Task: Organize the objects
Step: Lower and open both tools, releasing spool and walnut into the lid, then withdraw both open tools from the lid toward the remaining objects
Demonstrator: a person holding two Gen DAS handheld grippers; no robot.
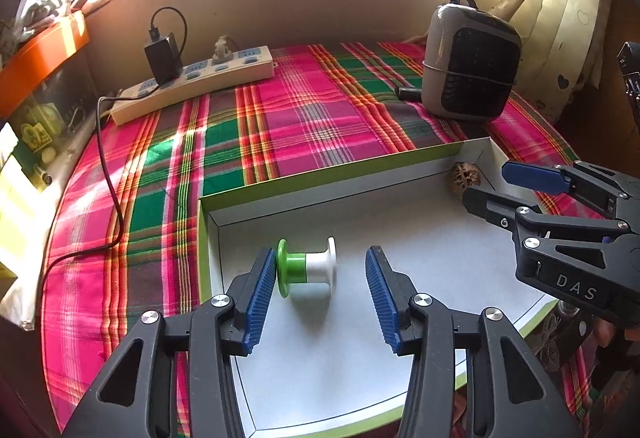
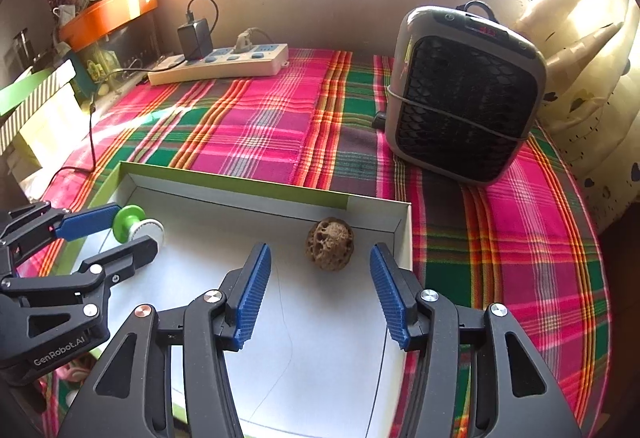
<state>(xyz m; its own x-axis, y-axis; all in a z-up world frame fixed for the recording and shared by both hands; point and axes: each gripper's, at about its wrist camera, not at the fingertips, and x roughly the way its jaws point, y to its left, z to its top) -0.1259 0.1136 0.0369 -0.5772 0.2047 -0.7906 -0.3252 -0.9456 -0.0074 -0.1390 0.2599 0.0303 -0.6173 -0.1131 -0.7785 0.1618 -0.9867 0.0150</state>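
Left wrist view: the left gripper [image 1: 320, 296] stands with jaws parted, and the green-and-white spool [image 1: 307, 272] lies on its side between them in the shallow box [image 1: 328, 180] — its green flange at the left pad. Right wrist view: the right gripper [image 2: 320, 294] is likewise released, the walnut [image 2: 330, 249] (wrinkled, brown) resting free near the box's far corner.

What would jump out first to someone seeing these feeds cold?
Probably the bright pink-and-green plaid cloth covering the table, with a shallow white box with green walls lying on it near the cameras. Inside the box, a green-and-white spool lies by the left gripper, and a brown wrinkled walnut sits just ahead of the right gripper; both grippers are open. At the back right stands a grey heater.
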